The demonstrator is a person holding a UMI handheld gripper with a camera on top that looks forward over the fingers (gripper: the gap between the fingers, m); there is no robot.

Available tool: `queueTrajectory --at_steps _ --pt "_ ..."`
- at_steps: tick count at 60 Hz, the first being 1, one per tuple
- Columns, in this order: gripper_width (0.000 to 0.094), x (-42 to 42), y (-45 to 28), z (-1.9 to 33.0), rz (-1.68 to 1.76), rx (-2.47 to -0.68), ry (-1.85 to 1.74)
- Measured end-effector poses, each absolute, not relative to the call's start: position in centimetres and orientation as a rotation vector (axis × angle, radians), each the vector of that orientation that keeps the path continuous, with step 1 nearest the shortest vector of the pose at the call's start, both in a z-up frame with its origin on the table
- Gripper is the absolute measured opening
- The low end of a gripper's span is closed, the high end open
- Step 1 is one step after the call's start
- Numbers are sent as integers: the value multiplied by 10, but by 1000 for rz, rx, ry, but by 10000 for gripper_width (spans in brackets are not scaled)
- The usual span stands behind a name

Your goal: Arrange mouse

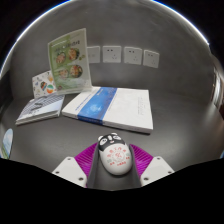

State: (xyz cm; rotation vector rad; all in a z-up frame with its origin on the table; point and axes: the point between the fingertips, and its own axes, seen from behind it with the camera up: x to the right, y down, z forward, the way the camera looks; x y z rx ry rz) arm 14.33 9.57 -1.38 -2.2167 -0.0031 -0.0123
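A small white mouse (pixel 112 154) with a panda-like black-and-white face and red markings on its back sits between my two fingers. The purple pads (pixel 90 158) press against its left and right sides. My gripper (pixel 112 160) is shut on the mouse and holds it just above the grey table (pixel 180 110), near the front edge of the blue-and-white book.
A blue-and-white book (pixel 112 106) lies flat just beyond the fingers. A thinner booklet (pixel 42 106) lies to its left. An upright green-and-white booklet (pixel 68 58) stands behind them. Several white wall sockets (pixel 125 54) line the back wall.
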Motion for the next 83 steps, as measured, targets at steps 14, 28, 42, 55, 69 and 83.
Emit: queueTrajectory --at_steps 14,28,42,55,69,83 --pt "469 93 57 46 -154 -2101 164" --pt "464 -143 -4 144 -122 -1912 159" --pt "462 -344 -33 48 19 -2087 144" --pt "464 -374 -37 1 -38 -2182 199" --pt "797 -378 -46 -1 24 -2221 132" --pt "855 -342 -113 20 82 -2216 89"
